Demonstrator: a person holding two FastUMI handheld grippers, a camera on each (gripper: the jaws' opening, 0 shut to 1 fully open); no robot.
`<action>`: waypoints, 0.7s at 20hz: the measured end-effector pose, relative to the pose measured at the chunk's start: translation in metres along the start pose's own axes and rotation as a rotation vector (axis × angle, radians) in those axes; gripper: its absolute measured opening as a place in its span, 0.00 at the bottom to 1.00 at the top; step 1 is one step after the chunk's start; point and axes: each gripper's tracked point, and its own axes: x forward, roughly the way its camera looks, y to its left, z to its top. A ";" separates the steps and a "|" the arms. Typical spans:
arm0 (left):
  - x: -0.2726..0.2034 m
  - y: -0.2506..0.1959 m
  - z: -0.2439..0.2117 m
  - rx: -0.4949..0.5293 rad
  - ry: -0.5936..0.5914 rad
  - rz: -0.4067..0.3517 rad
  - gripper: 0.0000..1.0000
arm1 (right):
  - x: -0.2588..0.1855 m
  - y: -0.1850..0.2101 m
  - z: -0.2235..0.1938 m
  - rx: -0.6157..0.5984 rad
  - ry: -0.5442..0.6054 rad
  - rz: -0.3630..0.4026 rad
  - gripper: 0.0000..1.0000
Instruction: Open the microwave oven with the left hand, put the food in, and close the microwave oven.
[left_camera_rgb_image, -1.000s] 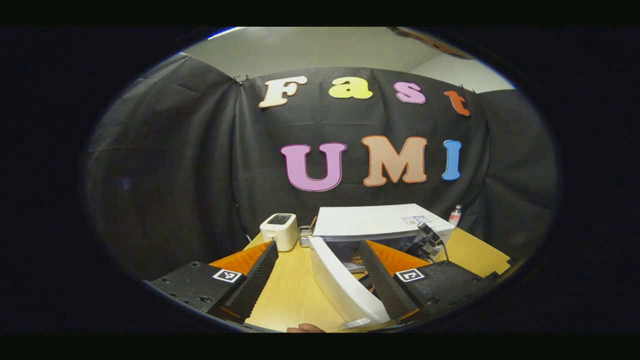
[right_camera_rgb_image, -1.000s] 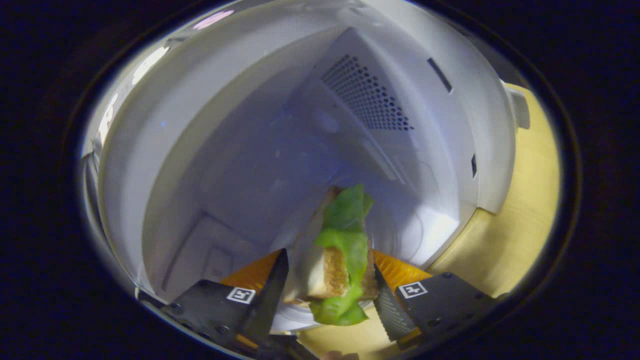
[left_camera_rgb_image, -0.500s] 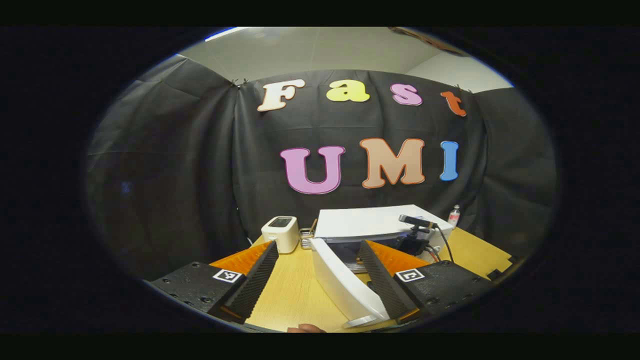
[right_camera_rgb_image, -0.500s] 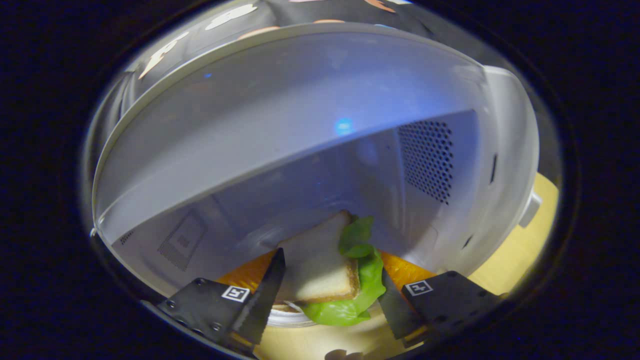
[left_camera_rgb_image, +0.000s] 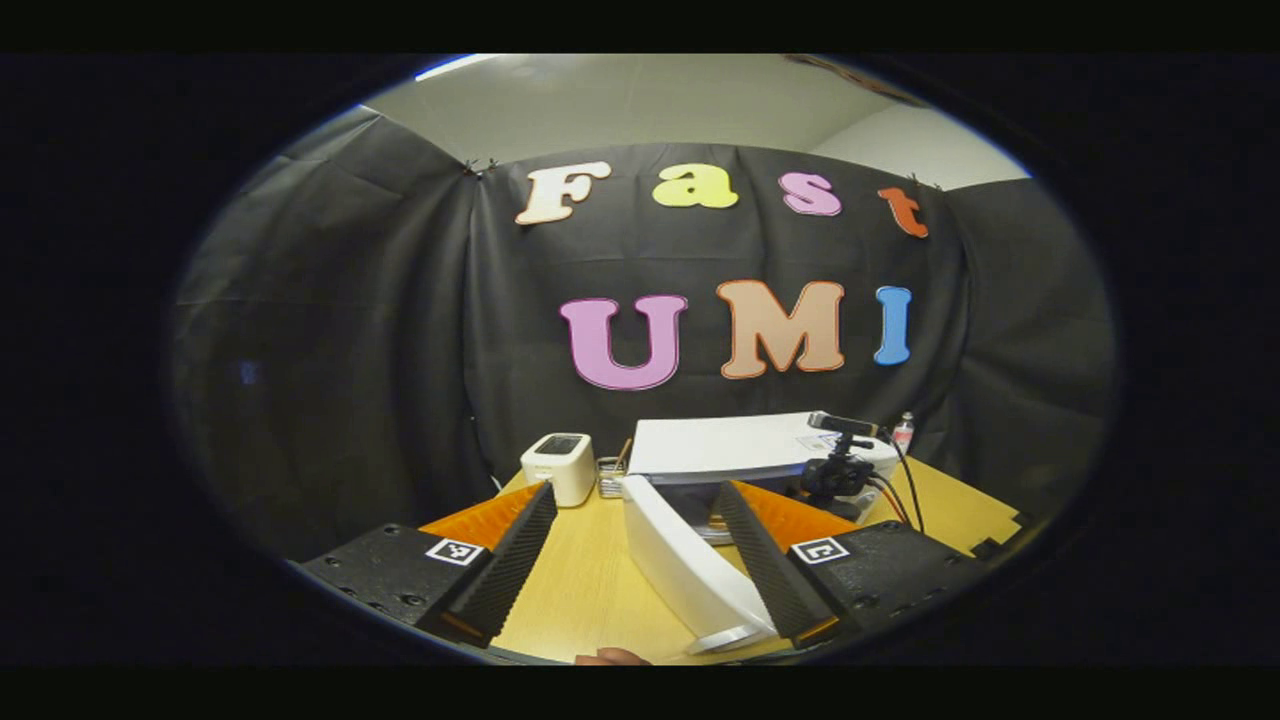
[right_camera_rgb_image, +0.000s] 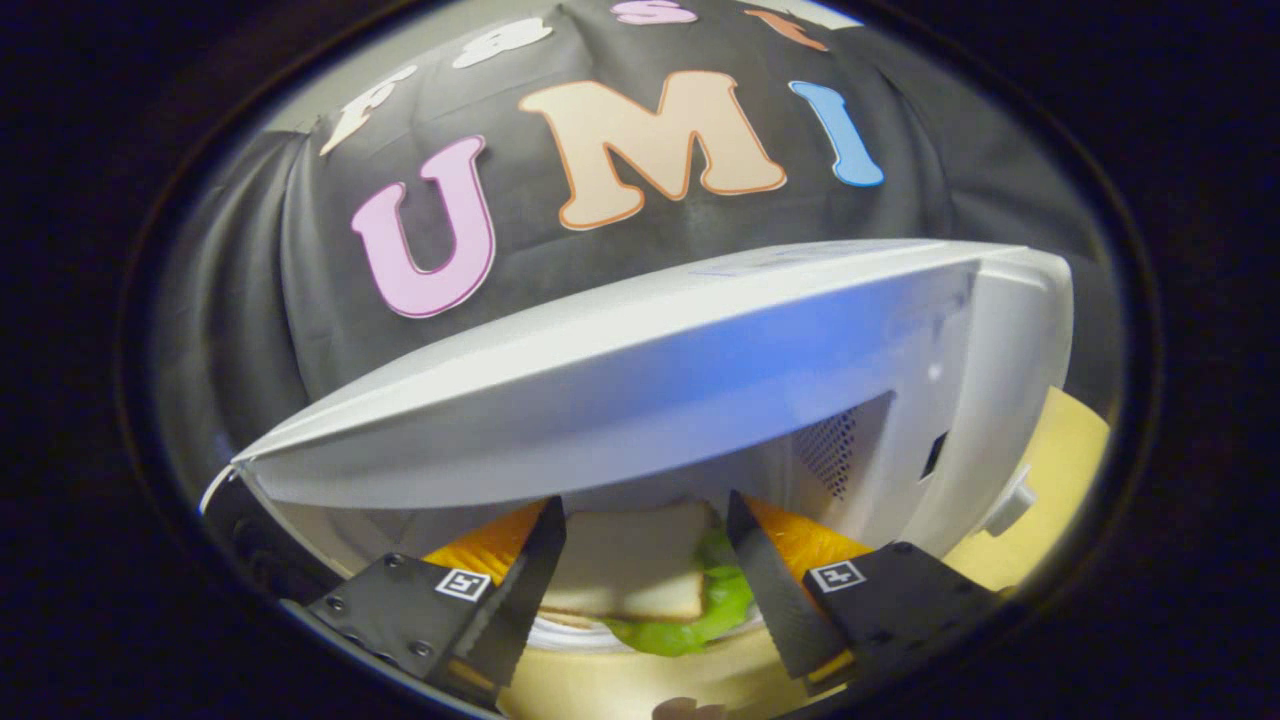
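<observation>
At the mouth of the microwave oven (right_camera_rgb_image: 640, 350) we hold the sandwich (right_camera_rgb_image: 640, 575) just at the threshold of the cavity, with the right tool (right_camera_rgb_image: 645, 570) straddling it. Its fingers stand on either side of the bread and lettuce, and they seem to rest against it, but the contact is partly hidden, so we cannot tell whether the right tool is gripping the food or has let go. A pale rim, perhaps a plate (right_camera_rgb_image: 580, 632), shows under the sandwich; we cannot say whether it sits on the oven floor.

In the left gripper view we see the oven (left_camera_rgb_image: 740, 445) farther off on the wooden surface (left_camera_rgb_image: 590, 590), with its white door (left_camera_rgb_image: 685, 575) swung out toward us. The left tool (left_camera_rgb_image: 635, 570) is spread wide; the door's edge lies beside its right finger, and we cannot tell whether they touch, while the other finger stands well apart, so nothing is clamped. The right tool's rig (left_camera_rgb_image: 835, 475) shows at the oven's opening. A small white appliance (left_camera_rgb_image: 558, 465) stands left of the oven.

We judge the first step done: the door is open. The food is at the cavity but we cannot confirm it is set down. Still left, in our reading: release the sandwich inside, draw the right tool clear, then swing the door shut with the left tool.
</observation>
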 end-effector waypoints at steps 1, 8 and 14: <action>-0.001 -0.001 -0.001 -0.003 0.001 -0.004 0.96 | -0.007 -0.001 0.001 -0.014 -0.004 0.009 0.99; -0.025 0.005 -0.015 -0.011 -0.009 -0.004 0.96 | -0.072 -0.014 0.021 -0.099 -0.022 0.061 0.92; -0.054 0.021 -0.033 -0.015 -0.016 0.010 0.94 | -0.150 -0.039 0.061 -0.183 -0.087 0.105 0.92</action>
